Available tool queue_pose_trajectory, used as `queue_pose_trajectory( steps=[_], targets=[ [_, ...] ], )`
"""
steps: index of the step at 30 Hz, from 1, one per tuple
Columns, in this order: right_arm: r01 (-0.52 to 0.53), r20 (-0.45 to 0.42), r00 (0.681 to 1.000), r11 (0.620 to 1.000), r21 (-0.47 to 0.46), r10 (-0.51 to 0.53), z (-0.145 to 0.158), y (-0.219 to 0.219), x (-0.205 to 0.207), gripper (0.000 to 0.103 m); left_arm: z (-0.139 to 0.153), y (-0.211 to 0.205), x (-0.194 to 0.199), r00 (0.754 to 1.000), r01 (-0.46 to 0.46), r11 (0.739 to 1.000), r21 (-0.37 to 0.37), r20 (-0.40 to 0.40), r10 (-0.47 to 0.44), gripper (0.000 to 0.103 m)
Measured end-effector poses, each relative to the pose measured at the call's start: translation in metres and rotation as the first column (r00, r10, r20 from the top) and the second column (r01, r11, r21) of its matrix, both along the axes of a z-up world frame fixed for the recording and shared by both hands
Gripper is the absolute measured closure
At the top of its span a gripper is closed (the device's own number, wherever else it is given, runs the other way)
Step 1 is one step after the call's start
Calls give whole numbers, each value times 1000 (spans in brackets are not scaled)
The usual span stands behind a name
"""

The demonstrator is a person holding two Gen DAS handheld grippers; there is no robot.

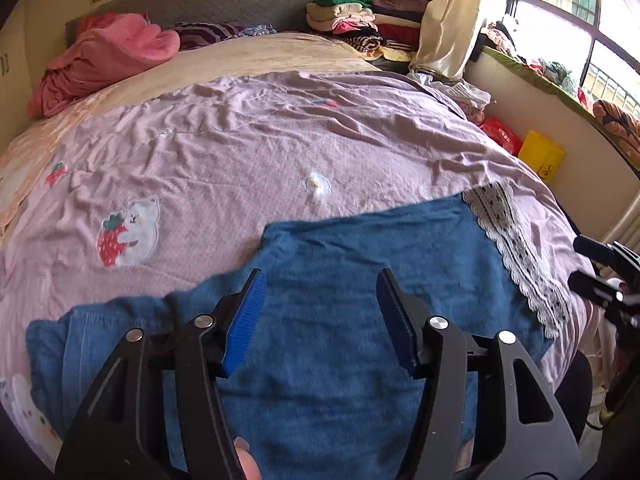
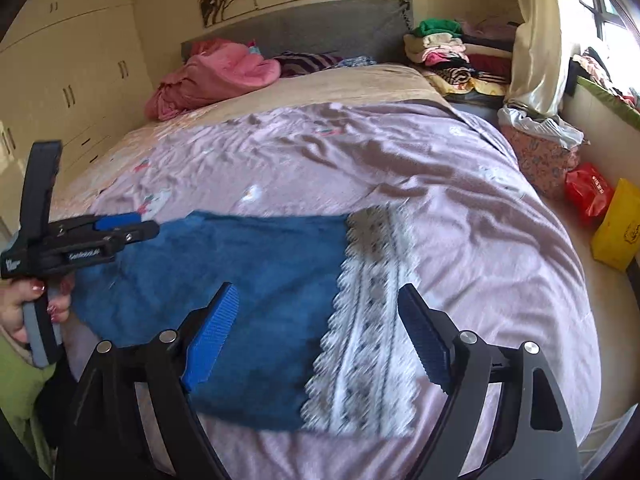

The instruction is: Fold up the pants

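Covering most of the wide bed (image 1: 280, 60) is a wrinkled lilac sheet printed with bears and strawberries (image 1: 224, 152), and on its near part we see the blue terry-cloth pants (image 1: 328, 280) lying flat, folded into a broad slab with a grey-and-white lace band (image 2: 368, 320) along the right end. Behind, a crumpled pink blanket (image 2: 216, 76) rests by the grey headboard, and a stack of folded clothes (image 1: 352, 24) sits at the far right corner. Our left tool (image 1: 322, 322) hangs over the blue cloth, blue pads parted, nothing between them. Our right tool (image 2: 318, 332) stands wider apart above the lace end, also empty, though blur there makes contact hard to judge.
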State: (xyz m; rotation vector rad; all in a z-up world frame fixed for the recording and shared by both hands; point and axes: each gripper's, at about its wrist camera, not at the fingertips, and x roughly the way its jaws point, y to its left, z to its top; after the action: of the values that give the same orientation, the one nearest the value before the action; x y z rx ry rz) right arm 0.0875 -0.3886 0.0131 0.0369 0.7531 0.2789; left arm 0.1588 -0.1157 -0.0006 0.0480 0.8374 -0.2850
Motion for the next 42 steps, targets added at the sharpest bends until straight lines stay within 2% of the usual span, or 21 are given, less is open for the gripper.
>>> queue_pose_trajectory(
  steps=[5, 9, 12, 16, 18, 24, 27, 31, 36, 42],
  targets=[
    [-18, -27, 1000, 999, -51, 17, -17, 17, -10, 22, -11, -4, -15, 1000, 18, 1000, 9, -16, -18, 47],
    [-26, -76, 997, 1000, -16, 24, -32, 19, -14, 22, -21, -6, -24, 999, 36, 999, 12, -38, -35, 43],
    [-27, -103, 994, 999, -27, 24, -41, 21, -18, 22, -32, -6, -30, 997, 42, 999, 24, -62, -41, 42],
    [1, -180, 984, 999, -48, -9, -60, 15, -16, 22, -49, -4, -35, 995, 40, 998, 50, -91, -35, 41],
    [2, -181, 983, 999, -42, -10, -65, 13, -18, 22, -61, 0, -36, 993, 30, 997, 69, -120, -22, 41],
    [4, -164, 986, 1000, -30, -8, -68, 13, -21, 22, -72, 8, -40, 993, 43, 997, 59, -112, -36, 41],
    [15, -124, 992, 999, 32, -11, -56, 3, -28, 22, -66, 7, -43, 993, 36, 997, 65, -118, -28, 41],
    [75, -76, 995, 993, 90, -68, -37, -21, -41, 22, -42, 0, -48, 994, 63, 997, 35, -91, -60, 38],
    [132, -47, 991, 985, 115, -127, -27, -44, -48, 22, -12, -23, -44, 990, 133, 991, 2, -40, -132, 29],
    [148, -36, 989, 977, 152, -144, -28, -56, -49, 22, 7, -68, -23, 972, 236, 971, 28, -2, -236, 23]
  ],
)
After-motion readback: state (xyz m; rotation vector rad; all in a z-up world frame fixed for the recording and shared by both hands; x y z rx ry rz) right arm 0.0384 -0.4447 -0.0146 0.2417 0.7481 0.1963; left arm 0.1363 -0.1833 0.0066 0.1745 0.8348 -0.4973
